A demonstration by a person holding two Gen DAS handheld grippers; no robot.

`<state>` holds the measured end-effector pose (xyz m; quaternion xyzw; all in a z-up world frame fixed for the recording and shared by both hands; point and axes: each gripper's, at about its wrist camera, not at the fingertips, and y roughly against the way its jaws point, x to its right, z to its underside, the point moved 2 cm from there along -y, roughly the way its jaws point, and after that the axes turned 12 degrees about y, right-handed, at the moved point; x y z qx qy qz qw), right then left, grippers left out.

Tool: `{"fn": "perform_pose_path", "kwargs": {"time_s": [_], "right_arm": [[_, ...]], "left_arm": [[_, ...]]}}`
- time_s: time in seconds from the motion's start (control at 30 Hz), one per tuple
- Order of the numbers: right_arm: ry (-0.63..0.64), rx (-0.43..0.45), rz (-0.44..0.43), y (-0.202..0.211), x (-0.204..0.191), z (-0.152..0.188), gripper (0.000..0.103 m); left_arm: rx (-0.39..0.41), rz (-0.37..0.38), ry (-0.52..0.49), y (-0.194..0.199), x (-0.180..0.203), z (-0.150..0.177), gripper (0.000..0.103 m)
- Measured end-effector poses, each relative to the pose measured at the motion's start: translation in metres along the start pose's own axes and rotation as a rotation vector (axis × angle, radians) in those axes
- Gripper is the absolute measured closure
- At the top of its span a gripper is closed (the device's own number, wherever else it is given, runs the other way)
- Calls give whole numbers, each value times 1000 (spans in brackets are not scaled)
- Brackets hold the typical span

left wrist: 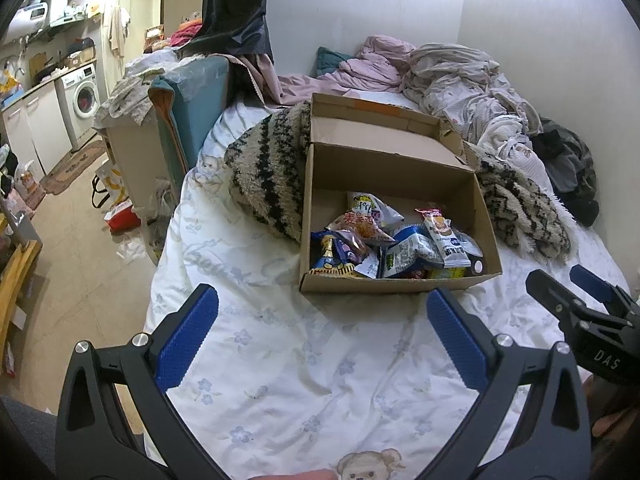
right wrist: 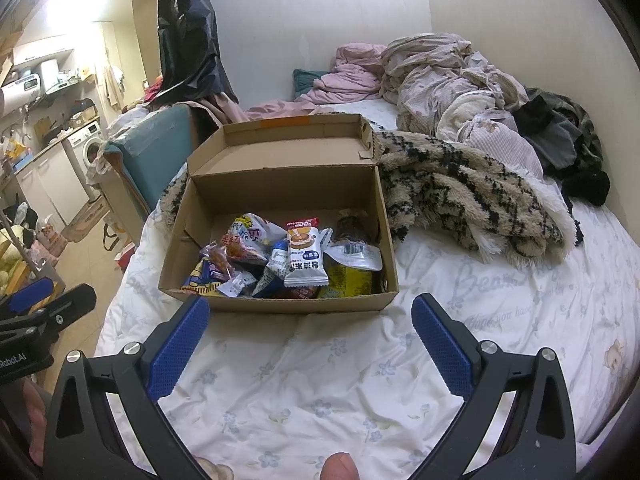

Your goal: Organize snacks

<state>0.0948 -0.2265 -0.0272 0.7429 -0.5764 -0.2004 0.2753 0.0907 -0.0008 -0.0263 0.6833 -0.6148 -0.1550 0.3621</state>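
Both the left claw (left wrist: 322,320) and right claw (right wrist: 310,330) hover spread wide (empty) before the snack-filled cardboard box (right wrist: 280,304) on the bed (right wrist: 320,380).

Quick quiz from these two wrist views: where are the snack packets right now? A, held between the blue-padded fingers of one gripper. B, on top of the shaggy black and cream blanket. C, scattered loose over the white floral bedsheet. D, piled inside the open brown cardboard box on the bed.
D: the snack packets lie heaped inside the open brown cardboard box, while the left gripper and right gripper are both open and empty.
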Motion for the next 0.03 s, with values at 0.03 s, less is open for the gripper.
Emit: {"fn": "perform_pose_path", "kwargs": {"time_s": [0.03], "right_arm": [[2,5,-3,0,0,0,0]], "left_arm": [[-3,-2,3,-1,0,0,0]]}}
